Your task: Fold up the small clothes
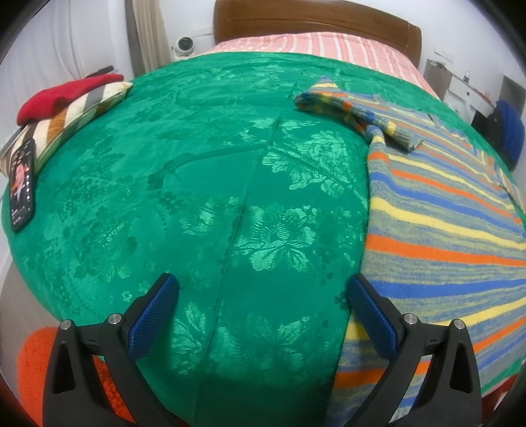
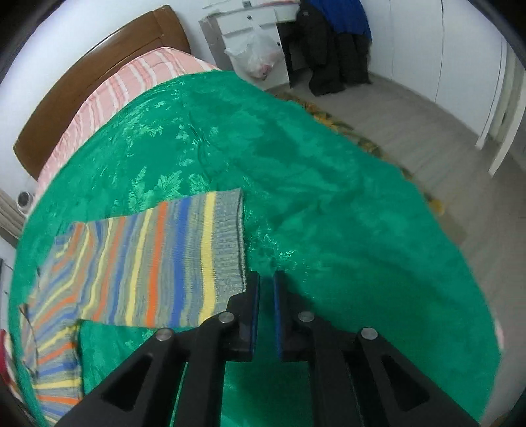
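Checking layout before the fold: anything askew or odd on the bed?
One thing: the striped sweater isn't flat. Its far sleeve lies crumpled back over the shoulder, while the other sleeve stretches straight out beside the right gripper. Nothing looks damaged or spilled.

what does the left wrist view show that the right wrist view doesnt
Left wrist only: the open left gripper, a red garment on a striped cushion, a phone, and the sweater's folded-in sleeve.

Right wrist only: the right gripper, nearly closed on nothing, the floor, a white plastic bag.

Both: striped sweater, green bedspread, headboard.
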A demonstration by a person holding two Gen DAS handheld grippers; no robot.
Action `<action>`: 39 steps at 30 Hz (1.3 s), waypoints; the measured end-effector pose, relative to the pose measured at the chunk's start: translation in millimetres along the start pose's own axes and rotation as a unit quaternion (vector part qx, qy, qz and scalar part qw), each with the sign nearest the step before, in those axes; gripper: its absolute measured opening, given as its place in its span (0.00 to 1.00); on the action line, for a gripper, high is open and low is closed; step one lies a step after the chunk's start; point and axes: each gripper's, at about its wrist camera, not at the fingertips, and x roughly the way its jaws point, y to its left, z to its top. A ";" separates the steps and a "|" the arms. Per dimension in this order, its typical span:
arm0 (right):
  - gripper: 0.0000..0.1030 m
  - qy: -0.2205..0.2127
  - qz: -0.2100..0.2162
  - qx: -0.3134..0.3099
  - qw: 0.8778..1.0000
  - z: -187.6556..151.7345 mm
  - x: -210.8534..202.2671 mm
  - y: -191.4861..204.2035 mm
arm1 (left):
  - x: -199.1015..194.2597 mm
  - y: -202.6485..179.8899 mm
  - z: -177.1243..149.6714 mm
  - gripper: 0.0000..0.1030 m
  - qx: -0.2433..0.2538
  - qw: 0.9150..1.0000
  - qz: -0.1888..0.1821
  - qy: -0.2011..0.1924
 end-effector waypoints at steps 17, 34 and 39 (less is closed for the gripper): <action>0.28 -0.042 0.040 -0.102 0.993 -67.9 -31.0 37.9 | -68.0 -39.7 48.9 0.99 0.178 0.977 -0.042 -0.108; 0.39 -0.108 0.106 -0.228 0.962 -224.7 -99.1 92.4 | 61.9 -122.5 183.1 0.05 0.277 0.954 -0.112 -0.025; 0.40 -0.120 0.106 -0.207 0.965 -217.7 -97.2 84.8 | 49.7 22.1 247.0 0.04 -0.031 0.993 -0.102 -0.055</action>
